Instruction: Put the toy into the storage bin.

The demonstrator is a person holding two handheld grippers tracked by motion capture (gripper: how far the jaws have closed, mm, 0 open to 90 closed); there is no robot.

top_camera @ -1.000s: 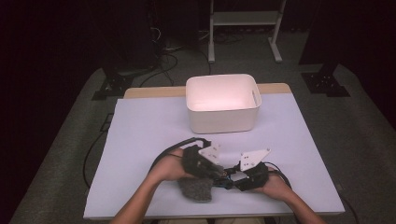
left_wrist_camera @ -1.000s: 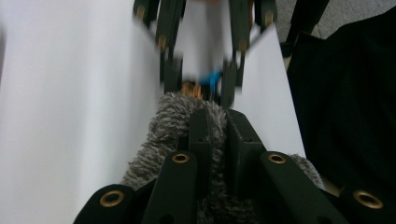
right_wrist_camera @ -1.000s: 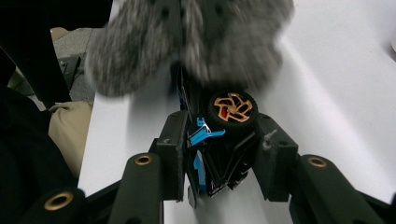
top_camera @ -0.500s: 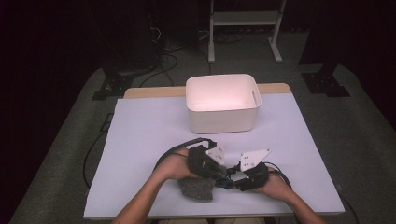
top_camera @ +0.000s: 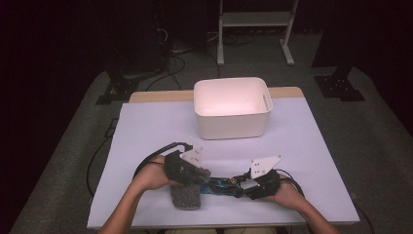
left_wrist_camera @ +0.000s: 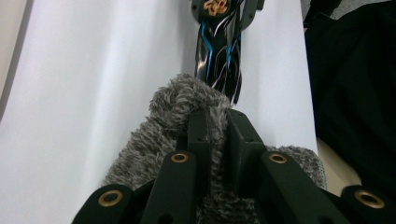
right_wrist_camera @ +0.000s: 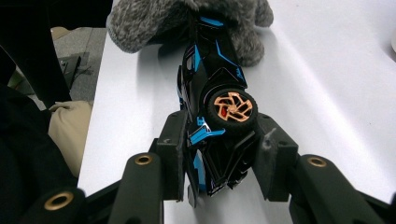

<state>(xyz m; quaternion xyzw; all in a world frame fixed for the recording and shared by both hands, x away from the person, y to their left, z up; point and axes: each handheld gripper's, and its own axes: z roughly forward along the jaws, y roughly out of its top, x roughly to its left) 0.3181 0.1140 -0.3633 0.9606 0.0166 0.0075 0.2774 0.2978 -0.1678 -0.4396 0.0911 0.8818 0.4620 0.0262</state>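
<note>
High view from above the person's side, facing forward and down over the whole white table, left gripper view close along its jaws toward the toy car, right gripper view close from the car's opposite end, both sharing car and grey fuzzy cloth

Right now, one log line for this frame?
left hand-held gripper: shut on grey fuzzy cloth | right hand-held gripper: shut on toy car | cloth against car's far end
</note>
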